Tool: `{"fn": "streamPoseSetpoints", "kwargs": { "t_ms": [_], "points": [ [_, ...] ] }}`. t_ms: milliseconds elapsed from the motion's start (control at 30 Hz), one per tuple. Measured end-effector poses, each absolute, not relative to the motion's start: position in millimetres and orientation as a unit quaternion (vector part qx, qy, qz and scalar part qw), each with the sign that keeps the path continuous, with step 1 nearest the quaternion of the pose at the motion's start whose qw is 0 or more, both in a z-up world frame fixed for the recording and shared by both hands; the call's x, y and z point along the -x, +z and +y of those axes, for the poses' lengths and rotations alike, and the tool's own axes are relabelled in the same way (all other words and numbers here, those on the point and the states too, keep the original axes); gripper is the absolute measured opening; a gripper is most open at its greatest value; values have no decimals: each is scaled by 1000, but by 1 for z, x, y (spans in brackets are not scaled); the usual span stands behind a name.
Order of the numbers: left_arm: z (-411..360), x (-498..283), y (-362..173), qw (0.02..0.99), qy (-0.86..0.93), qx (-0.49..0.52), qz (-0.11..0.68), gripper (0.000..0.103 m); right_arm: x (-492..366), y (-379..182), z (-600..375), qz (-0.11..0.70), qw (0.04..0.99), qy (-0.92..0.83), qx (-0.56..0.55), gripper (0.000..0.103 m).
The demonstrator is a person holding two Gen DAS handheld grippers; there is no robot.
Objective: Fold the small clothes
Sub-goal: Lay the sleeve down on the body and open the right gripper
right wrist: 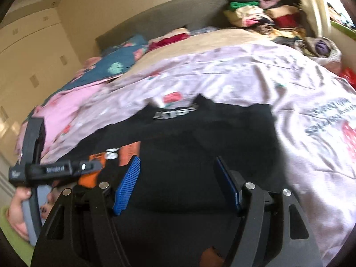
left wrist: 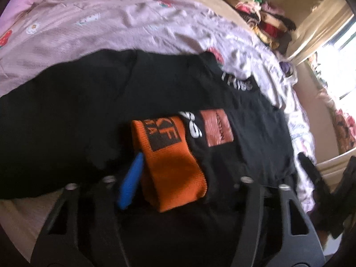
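A black garment (left wrist: 89, 122) lies spread across a bed covered by a wrinkled pale pink sheet (left wrist: 93, 29) printed with small flowers and strawberries. The garment carries white lettering near its far edge (left wrist: 237, 81), a white number (left wrist: 192, 125) and a rust-coloured patch (left wrist: 218, 128) toward its middle. The left gripper (left wrist: 169, 178) sits low over the near part of the garment, and an orange knit cuff (left wrist: 171, 166) with a dark square logo lies between its fingers; one blue finger pad (left wrist: 131, 180) shows just left of the cuff, while the other finger is hidden in dark cloth, so whether this gripper is clamped on the cuff cannot be told. In the right wrist view the right gripper (right wrist: 178, 182) hovers over the black garment (right wrist: 189, 146) with its two blue ribbed pads (right wrist: 128, 184) held wide apart and nothing between them. To its left, the left gripper's grey body (right wrist: 55, 169) reaches in over the orange cuff (right wrist: 91, 178), gripped by a hand (right wrist: 20, 207) at the frame's edge. Folded clothes are stacked in a pile (left wrist: 258, 13) at the far corner of the bed, near a bright window (left wrist: 338, 66). A dark headboard (right wrist: 160, 20) and a blue patterned pillow (right wrist: 118, 62) stand at the far end of the bed, against cream walls.
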State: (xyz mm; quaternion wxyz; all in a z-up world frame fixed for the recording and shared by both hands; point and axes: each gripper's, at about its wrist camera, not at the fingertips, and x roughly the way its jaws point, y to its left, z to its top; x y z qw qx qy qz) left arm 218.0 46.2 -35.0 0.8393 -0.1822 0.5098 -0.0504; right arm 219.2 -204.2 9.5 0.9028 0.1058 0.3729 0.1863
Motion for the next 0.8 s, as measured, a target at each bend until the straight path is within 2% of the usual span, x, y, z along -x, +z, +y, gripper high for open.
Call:
{"fn": "streamPoseSetpoints", "kwargs": {
  "t_ms": [33,67,133,267,333,400,600,733,800],
  "points": [
    [40,-218,-36,845,-44,164,508,20,-220,7,-209,375,903,180,-108,67],
    [34,-218,-35,849,-44,153,504,12,-221,5,-215,376,903,174,-112,67],
    [30,-214,-26,860,-44,140,490,6,-222,2,-226,377,905,163,-116,67],
    [37,-199,-9,873,-30,130,469,10,-226,-2,-244,378,908,136,-115,67],
    [39,-200,-21,864,-9,106,491,20,-229,-6,-244,383,909,126,-106,67],
    [47,-199,-25,862,-4,124,491,24,-231,-11,-239,393,908,115,-82,67],
    [49,-184,9,897,35,92,432,25,-231,-17,-222,403,903,137,-58,67],
    [31,-189,-5,883,3,82,461,29,-233,-25,-217,426,893,137,-43,68],
    [29,-191,-24,869,7,90,487,31,-235,-32,-219,444,886,131,-39,72]
  ]
}}
